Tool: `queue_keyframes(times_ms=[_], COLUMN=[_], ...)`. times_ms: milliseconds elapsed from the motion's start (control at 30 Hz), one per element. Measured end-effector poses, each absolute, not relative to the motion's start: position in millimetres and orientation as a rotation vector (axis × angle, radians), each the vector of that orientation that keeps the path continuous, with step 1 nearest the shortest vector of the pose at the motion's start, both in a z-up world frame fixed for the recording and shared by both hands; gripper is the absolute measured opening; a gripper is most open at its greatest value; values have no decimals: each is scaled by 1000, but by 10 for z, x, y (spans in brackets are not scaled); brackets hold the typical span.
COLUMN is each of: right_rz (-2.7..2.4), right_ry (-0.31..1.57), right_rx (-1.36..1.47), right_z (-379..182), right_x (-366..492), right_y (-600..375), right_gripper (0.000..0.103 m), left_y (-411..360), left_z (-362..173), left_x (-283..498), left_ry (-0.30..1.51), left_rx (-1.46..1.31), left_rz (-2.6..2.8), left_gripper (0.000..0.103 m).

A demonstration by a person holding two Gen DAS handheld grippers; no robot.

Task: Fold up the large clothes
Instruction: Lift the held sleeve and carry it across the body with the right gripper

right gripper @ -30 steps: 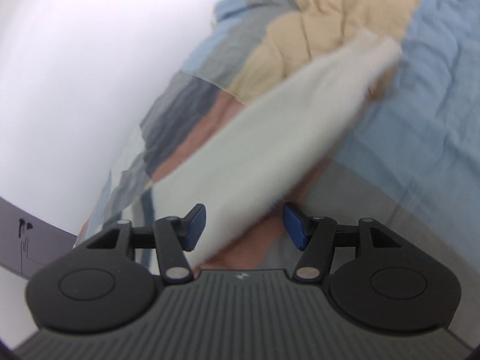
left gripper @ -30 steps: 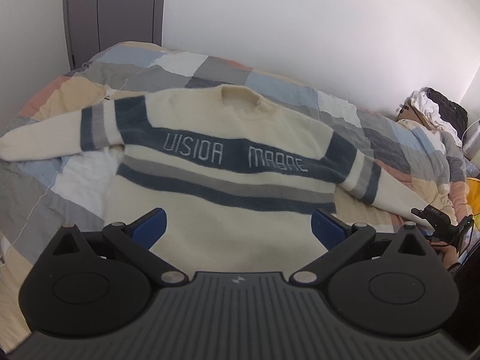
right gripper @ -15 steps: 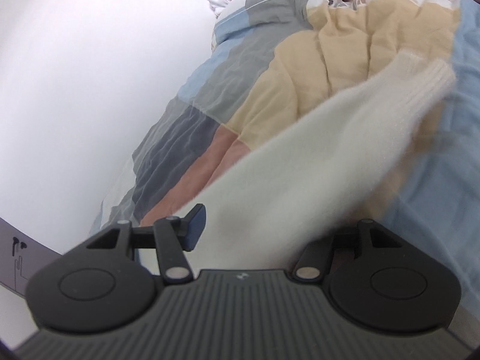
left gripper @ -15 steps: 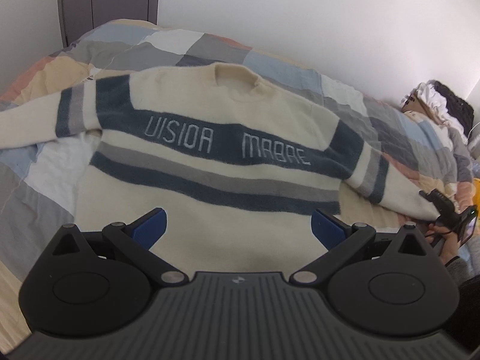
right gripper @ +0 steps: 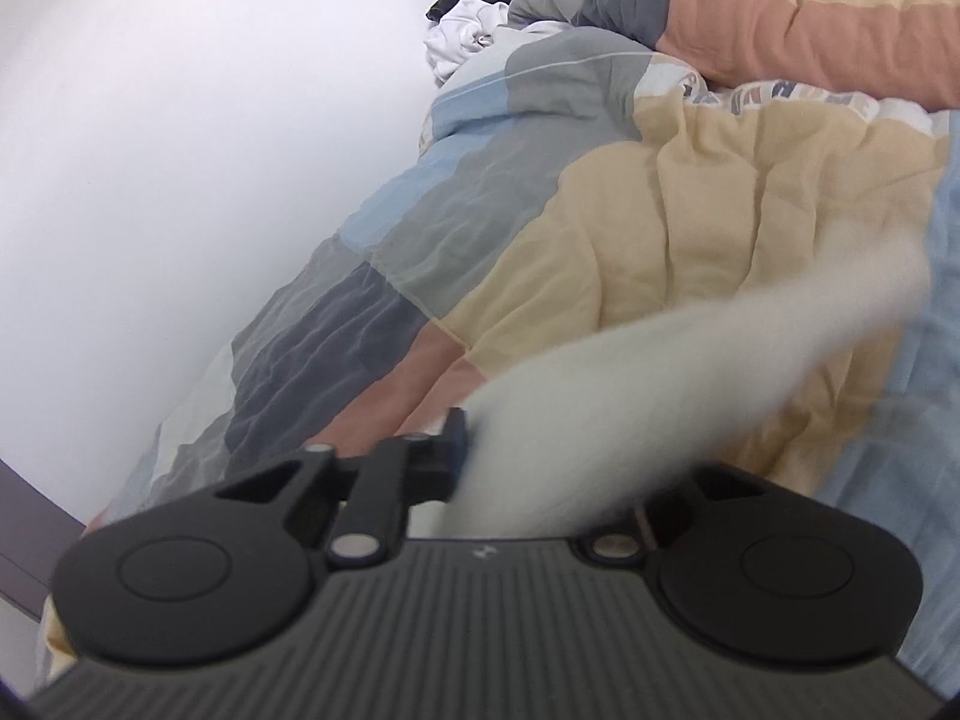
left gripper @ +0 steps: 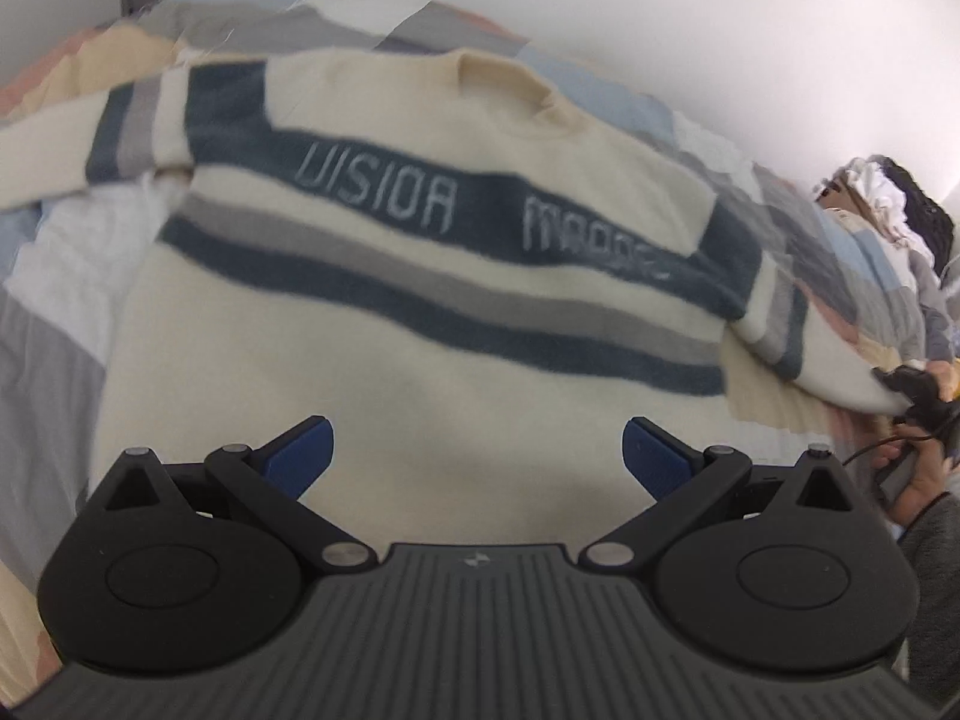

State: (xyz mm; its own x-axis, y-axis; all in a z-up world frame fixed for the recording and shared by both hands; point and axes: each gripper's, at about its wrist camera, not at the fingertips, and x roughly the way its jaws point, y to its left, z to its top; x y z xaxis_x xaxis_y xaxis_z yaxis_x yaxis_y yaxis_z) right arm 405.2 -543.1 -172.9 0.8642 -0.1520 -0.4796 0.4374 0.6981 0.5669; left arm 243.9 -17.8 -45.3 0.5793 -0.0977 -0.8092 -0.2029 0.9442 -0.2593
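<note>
In the foreground of the left wrist view, the left gripper (left gripper: 477,450) hangs over the lower body of a cream sweater (left gripper: 420,312), its blue fingers (left gripper: 300,453) wide apart with nothing between them. The sweater lies face up across a patchwork quilt (left gripper: 54,372) on a bed, dark blue and grey stripes and pale lettering running across its chest, collar toward the upper centre of the frame, one sleeve stretching off to the upper left. At the right edge, the right gripper (left gripper: 918,393) meets the end of the other sleeve (left gripper: 840,384). In the right wrist view, that gripper's fingers (right gripper: 459,441) are closing on the cream sleeve (right gripper: 660,372), which fans out blurred toward the right; the far-side finger is hidden behind the cloth. Beyond, a heap of white and black clothes (right gripper: 474,30) lies at the top of the frame against the white wall (right gripper: 180,150).
</note>
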Motion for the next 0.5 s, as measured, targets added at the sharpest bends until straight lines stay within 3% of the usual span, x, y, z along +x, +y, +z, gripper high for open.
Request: queue_keyframes(times_ms=[233, 500], right_rz=[-244, -44], right_ry=[331, 230], right_rx=[514, 348], right_z=[-1077, -82], right_x=[4006, 3847], right_y=[-5073, -4223], right_gripper=[11, 10], left_y=[2, 39], left_z=[-893, -811], left_x=[2284, 2016], left_ry=[999, 899], left_rx=[-282, -248], left_rz=[136, 129], left_gripper=[103, 103])
